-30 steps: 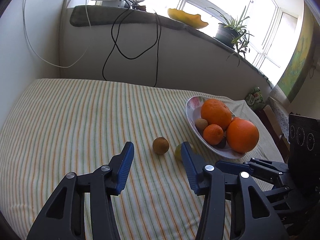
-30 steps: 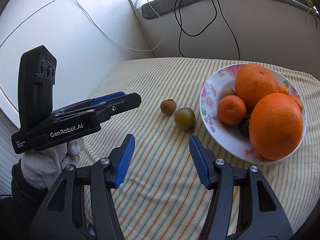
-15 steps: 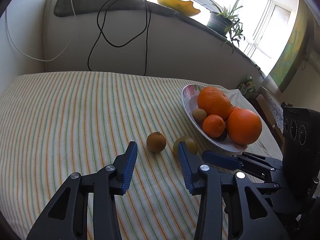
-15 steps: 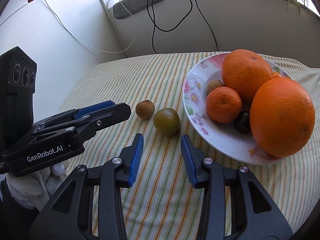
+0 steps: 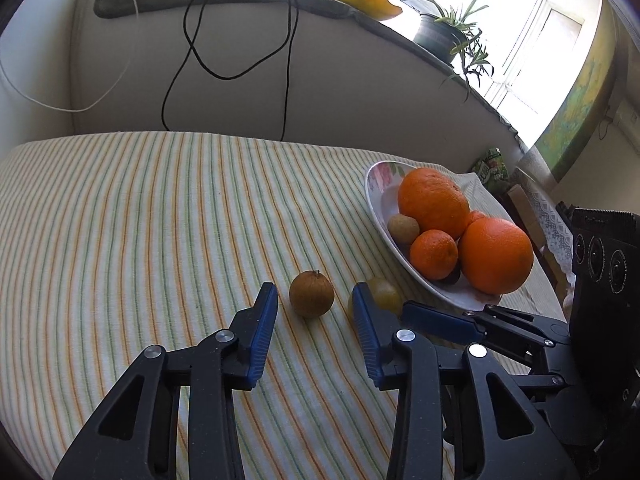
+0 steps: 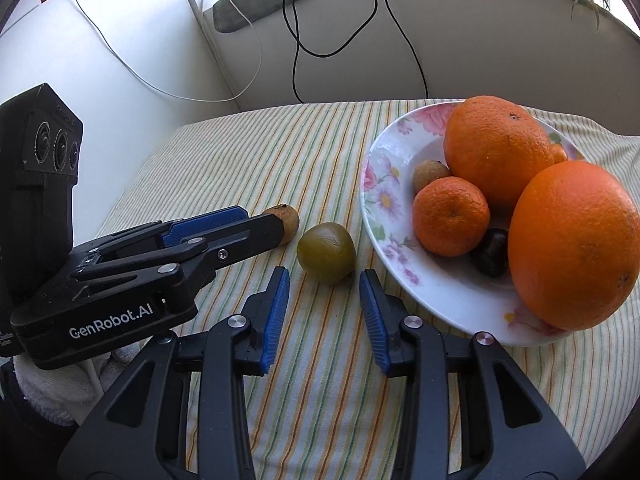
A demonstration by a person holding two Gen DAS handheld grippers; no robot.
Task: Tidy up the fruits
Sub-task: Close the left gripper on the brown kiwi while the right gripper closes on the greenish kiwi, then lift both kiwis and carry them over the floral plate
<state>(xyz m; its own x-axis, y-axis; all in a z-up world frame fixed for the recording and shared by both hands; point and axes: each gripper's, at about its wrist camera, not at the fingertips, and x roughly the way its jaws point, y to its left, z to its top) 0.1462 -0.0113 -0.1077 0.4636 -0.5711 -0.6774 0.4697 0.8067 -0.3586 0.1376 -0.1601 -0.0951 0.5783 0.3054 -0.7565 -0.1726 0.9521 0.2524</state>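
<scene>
Left tool (image 5: 314, 304) closing, brown fruit (image 5: 311, 294) ahead.

**Two wrist cameras, close and angled down over one patch of desk**

Each fisheye camera sat just behind its own gripper and looked forward and downward along the fingers, close to the striped desk (image 5: 120, 216). The left wrist view faced the wall and windowsill with the plate (image 5: 376, 184) to its right. The right wrist view looked from further right, nearer the plate (image 6: 372, 184). Both views shared the brown fruit (image 5: 311, 294), the green fruit (image 6: 326, 252) and the plate; each also caught the other gripper at its side edge.
</scene>
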